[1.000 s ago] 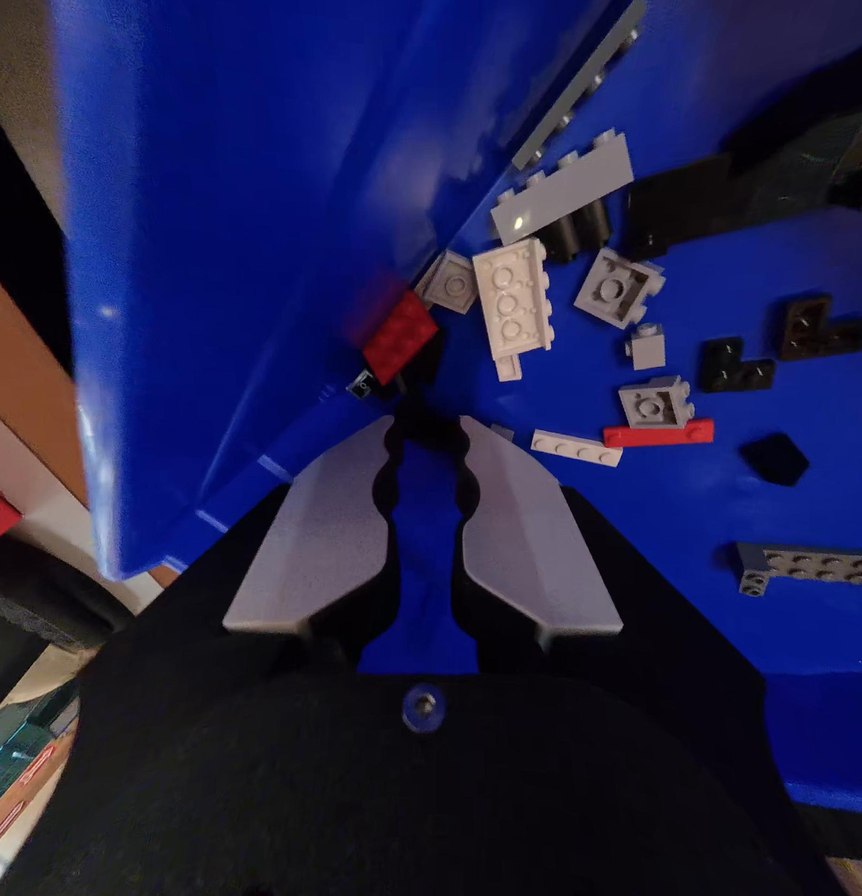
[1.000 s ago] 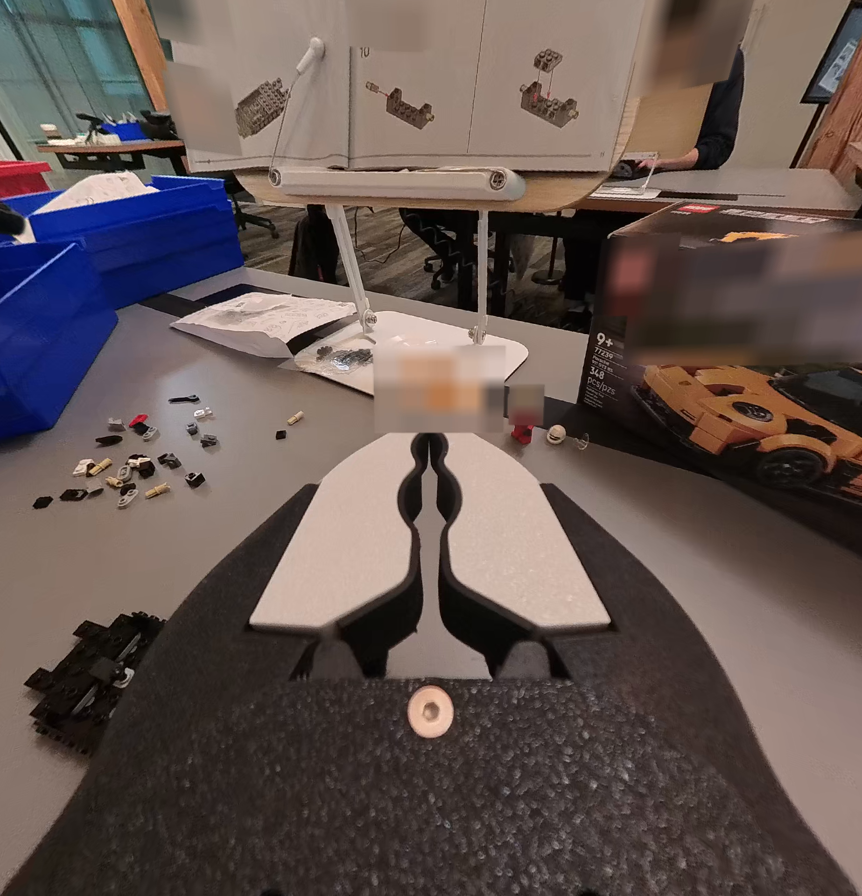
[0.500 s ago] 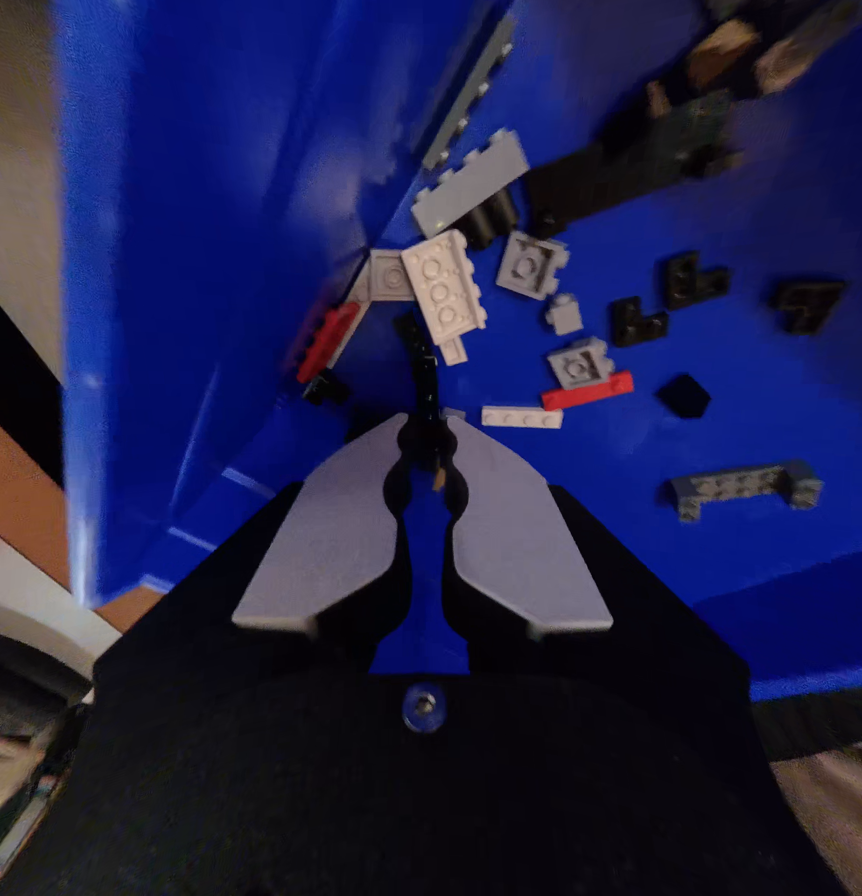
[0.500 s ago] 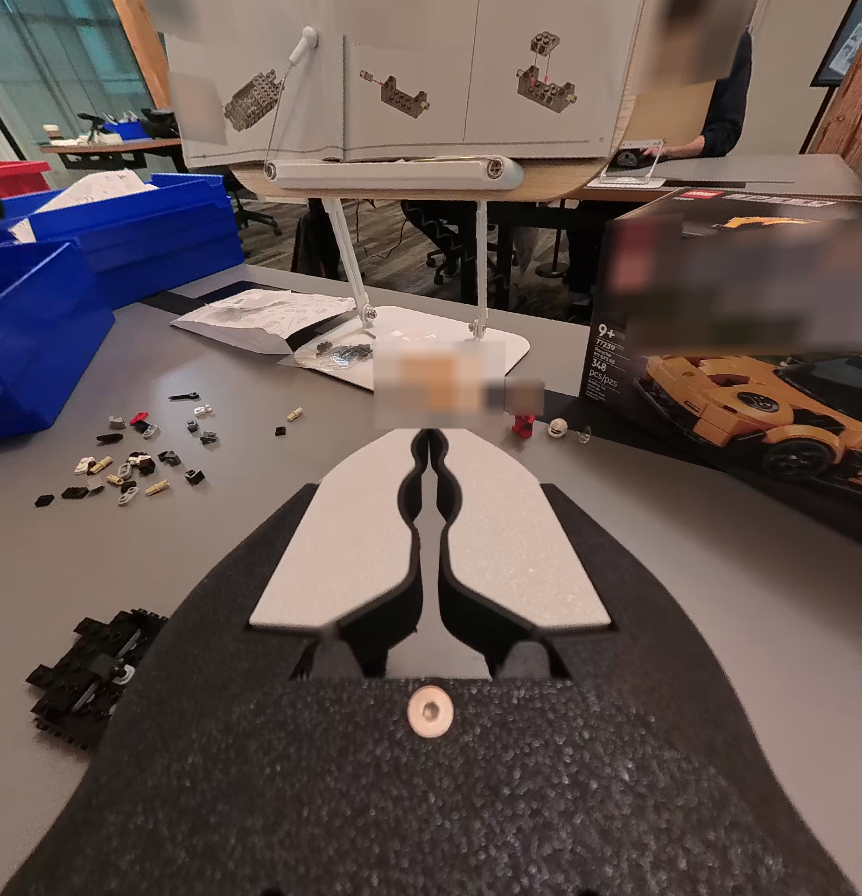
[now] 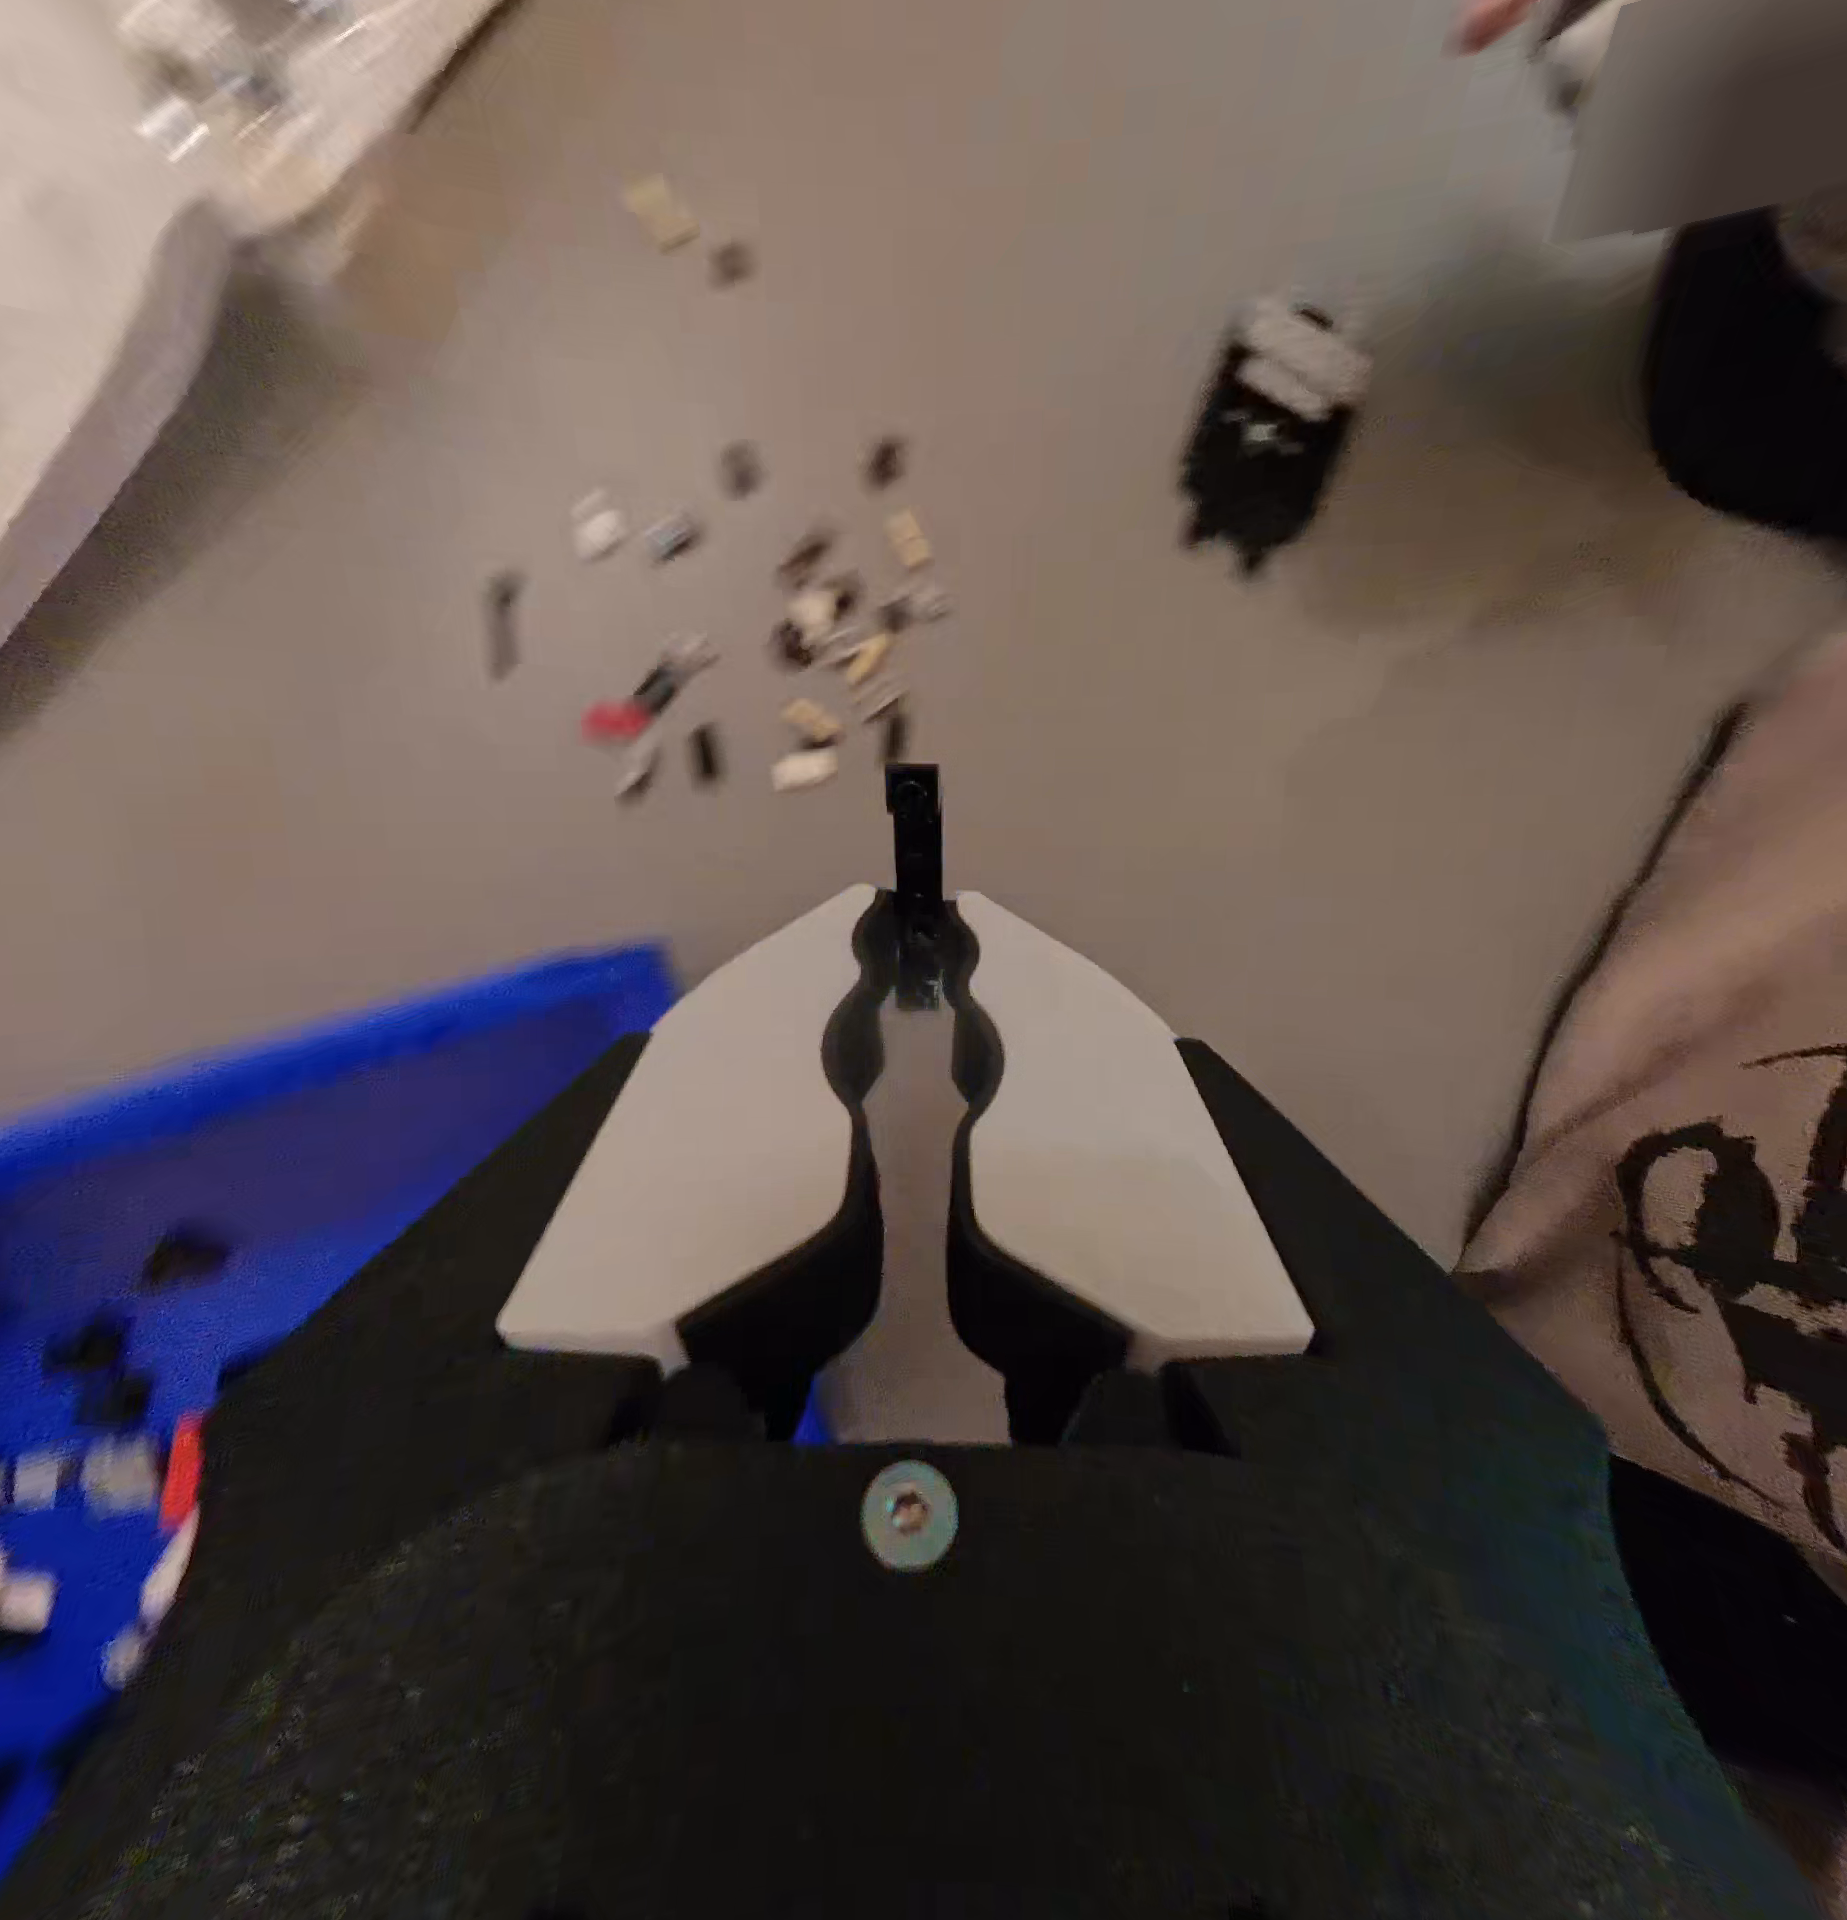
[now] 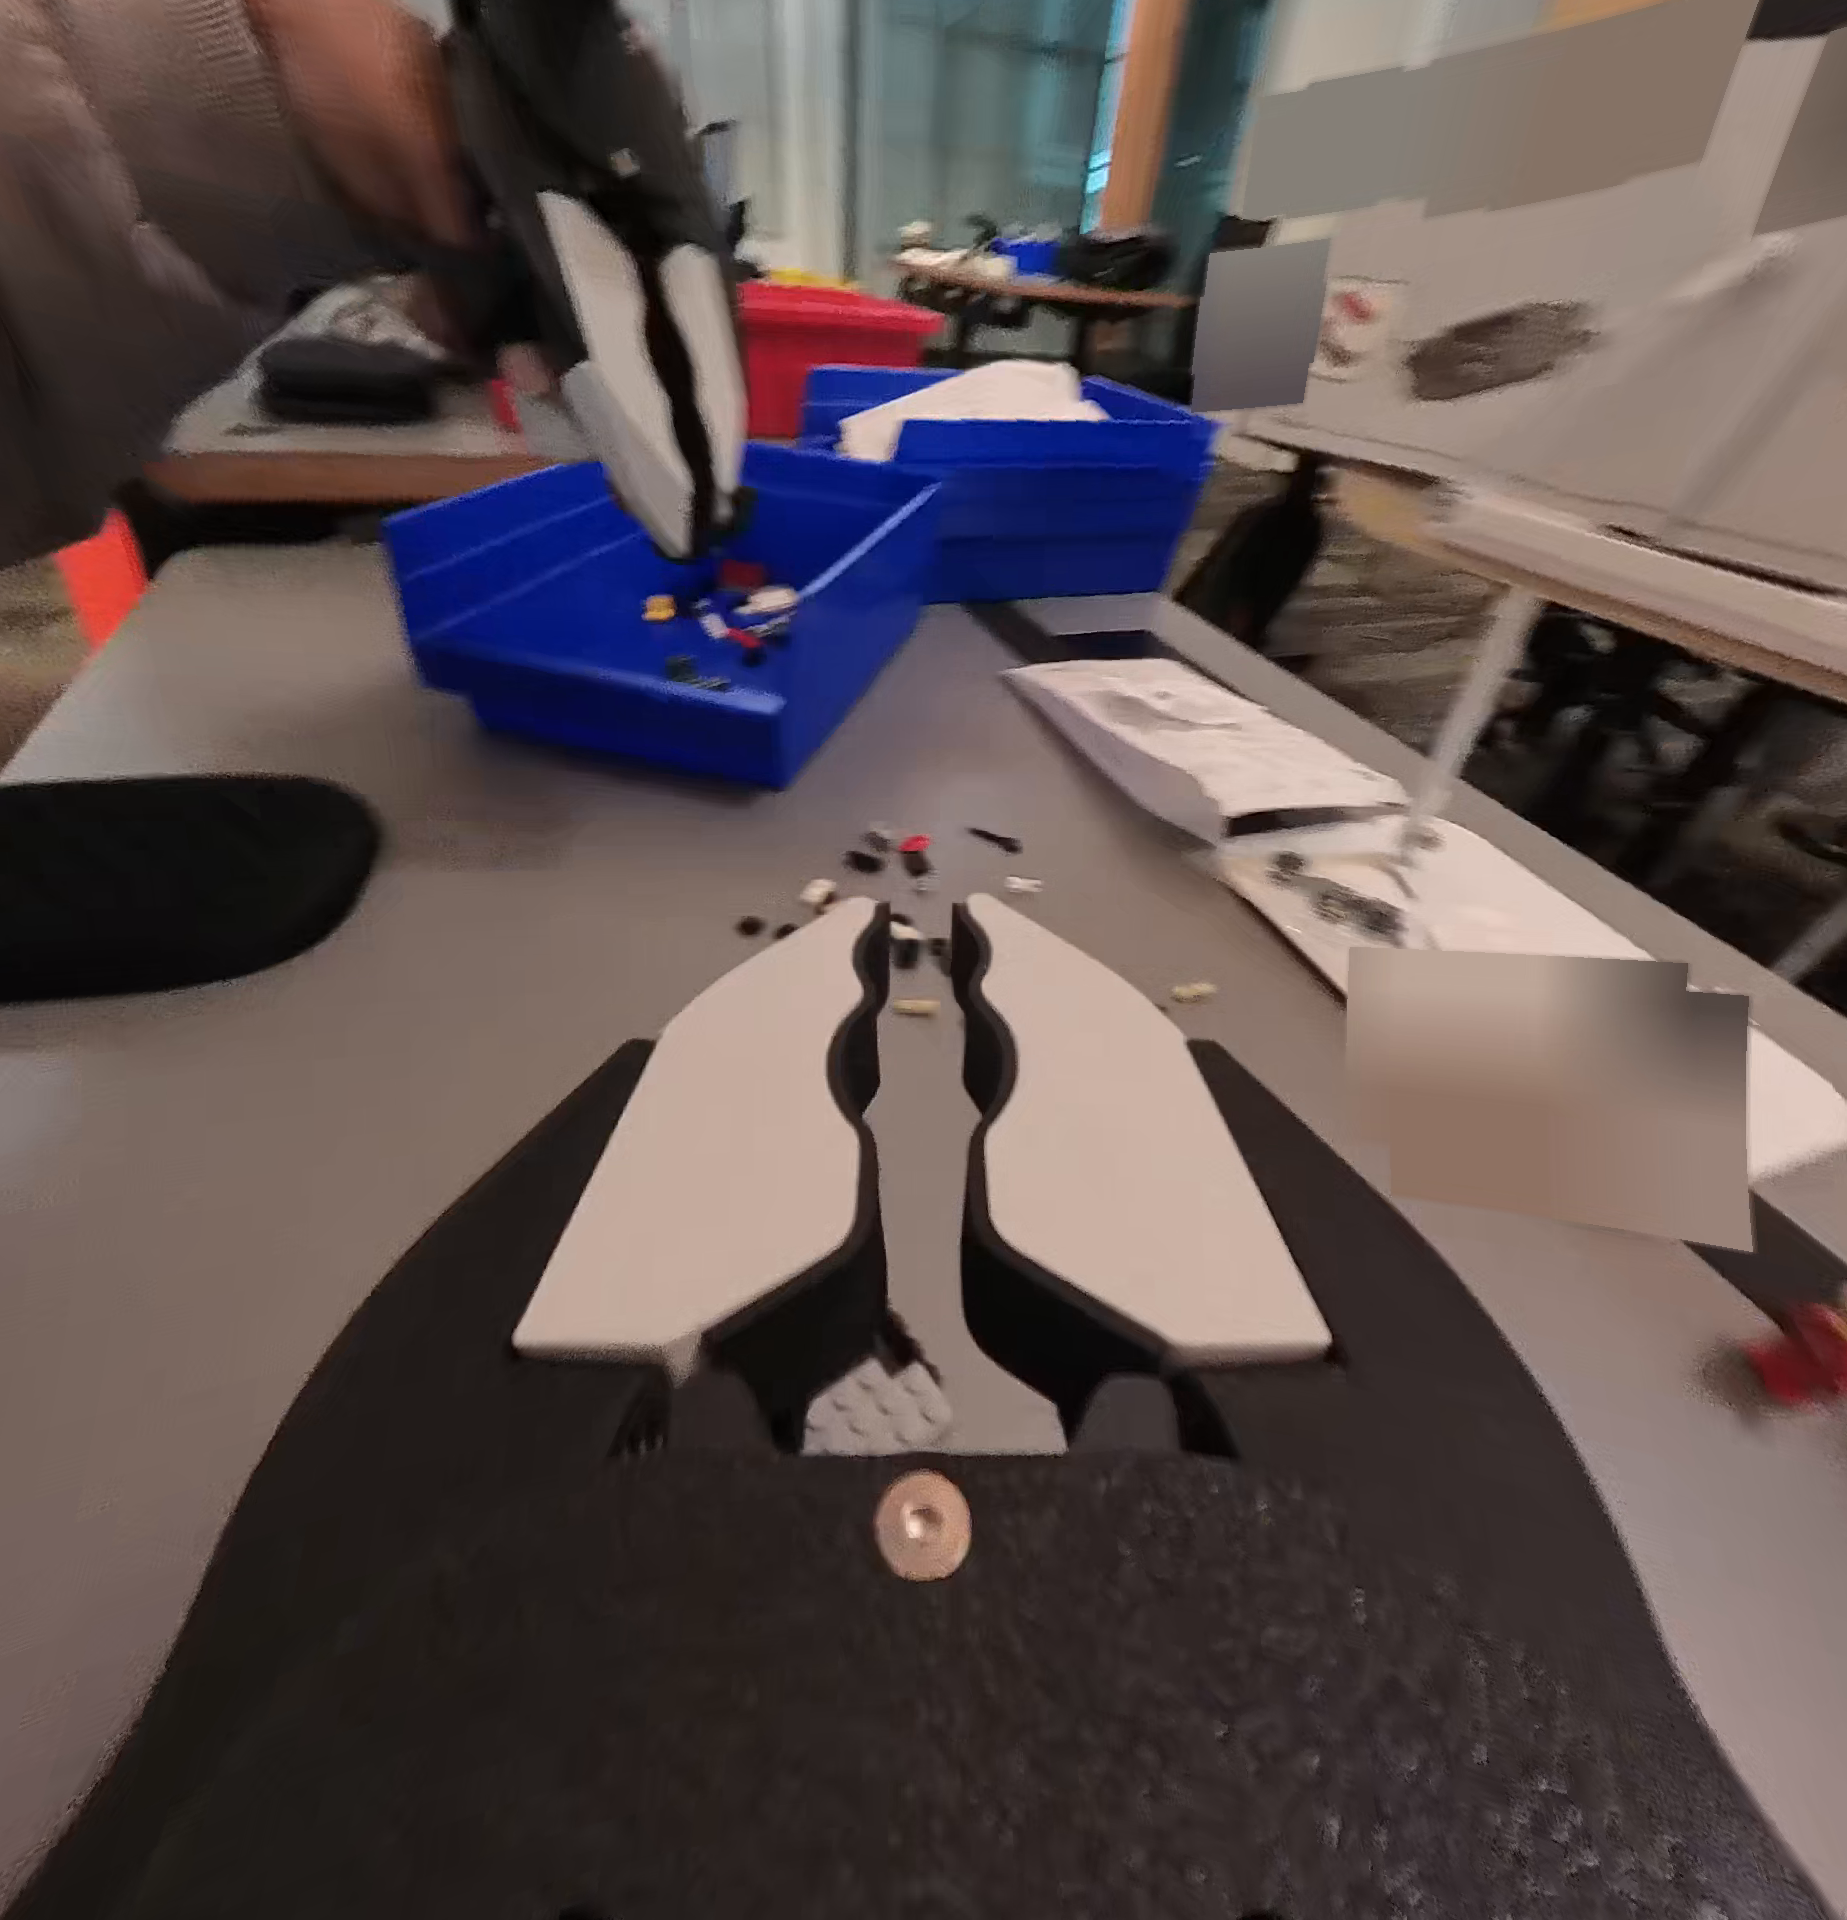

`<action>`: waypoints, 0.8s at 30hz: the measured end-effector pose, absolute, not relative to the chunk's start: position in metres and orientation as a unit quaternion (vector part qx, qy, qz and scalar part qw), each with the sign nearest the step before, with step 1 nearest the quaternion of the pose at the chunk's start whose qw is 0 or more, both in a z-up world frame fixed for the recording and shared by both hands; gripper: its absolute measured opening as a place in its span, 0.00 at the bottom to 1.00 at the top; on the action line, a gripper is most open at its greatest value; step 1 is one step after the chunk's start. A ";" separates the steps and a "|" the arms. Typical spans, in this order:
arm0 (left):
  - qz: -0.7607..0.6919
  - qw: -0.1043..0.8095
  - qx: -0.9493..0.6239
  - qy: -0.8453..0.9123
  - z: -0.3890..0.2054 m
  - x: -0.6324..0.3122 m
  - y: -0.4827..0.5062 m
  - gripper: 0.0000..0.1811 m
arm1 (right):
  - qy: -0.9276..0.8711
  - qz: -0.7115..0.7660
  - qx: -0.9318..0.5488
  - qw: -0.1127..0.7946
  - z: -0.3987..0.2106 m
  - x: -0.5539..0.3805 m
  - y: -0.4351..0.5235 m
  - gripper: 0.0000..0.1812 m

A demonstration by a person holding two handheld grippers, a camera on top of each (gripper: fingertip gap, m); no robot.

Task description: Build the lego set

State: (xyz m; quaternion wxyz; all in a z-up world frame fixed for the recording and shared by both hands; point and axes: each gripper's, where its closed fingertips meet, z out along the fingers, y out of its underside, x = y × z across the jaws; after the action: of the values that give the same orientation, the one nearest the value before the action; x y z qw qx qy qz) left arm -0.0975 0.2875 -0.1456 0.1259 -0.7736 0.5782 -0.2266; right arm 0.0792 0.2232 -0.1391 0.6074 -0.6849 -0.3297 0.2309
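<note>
Narrow black lego piece pinched, heading for the build.

My left gripper (image 5: 916, 902) is pressed onto a slim black plastic lego strip (image 5: 914, 844), its long axis pointing straight out past my fingertips. The dark, part-built lego assembly (image 5: 1264, 428) lies ahead to the right on the grey table (image 5: 275, 810); my right gripper (image 6: 917, 914), slightly spread and empty, looks nearer it.

No readable writing anywhere
</note>
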 end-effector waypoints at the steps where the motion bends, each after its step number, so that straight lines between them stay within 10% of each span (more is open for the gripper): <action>1: -0.232 0.127 -0.749 0.608 -0.146 -0.077 0.270 0.05 | -0.355 0.236 -0.681 0.596 -0.139 0.066 0.218 0.06; 14: -0.255 0.127 -0.580 0.763 -0.168 0.044 0.171 0.05 | -0.382 0.269 -0.696 0.545 -0.143 0.048 0.178 0.05; 24: -0.263 0.324 -0.655 0.630 -0.167 0.031 0.246 0.07 | -0.224 0.039 -0.841 0.490 -0.243 0.212 0.221 0.05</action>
State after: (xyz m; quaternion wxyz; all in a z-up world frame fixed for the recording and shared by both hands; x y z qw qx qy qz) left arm 0.0314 0.2463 -0.1666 0.3245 -0.6546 0.6301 -0.2631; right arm 0.2120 0.2206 -0.2426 0.4905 -0.8413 -0.2240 0.0392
